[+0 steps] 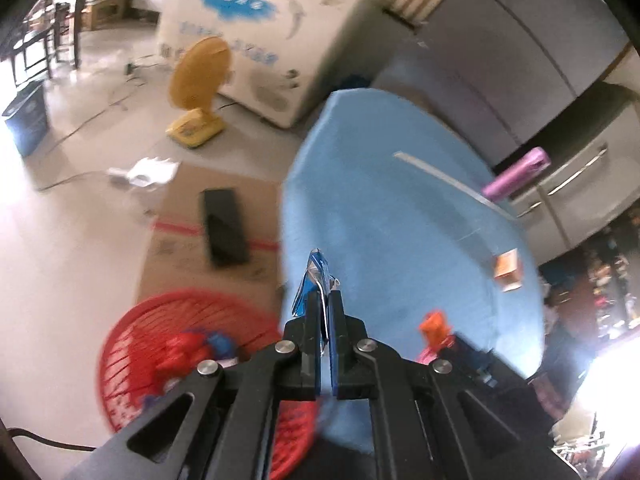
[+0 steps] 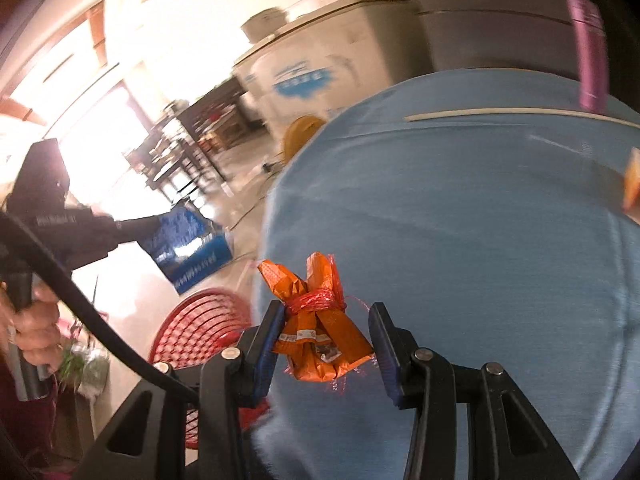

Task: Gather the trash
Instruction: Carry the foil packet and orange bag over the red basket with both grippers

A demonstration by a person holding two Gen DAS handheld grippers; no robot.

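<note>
My left hand-held gripper is clenched on a blue wrapper; the right hand-held gripper grasps an orange packet. The red basket sits at eight o'clock: I'd centre each piece above it before letting go.

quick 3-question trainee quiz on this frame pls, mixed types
1. True or false: the left hand-held gripper is shut on a blue wrapper.
2. What does the right hand-held gripper hold? A) purple bottle B) orange wrapper bundle tied with red string C) nothing
3. Fill in: the red basket stands on the floor beside the table with the ____ cloth.

Key: 1 true; 2 B; 3 blue
</note>
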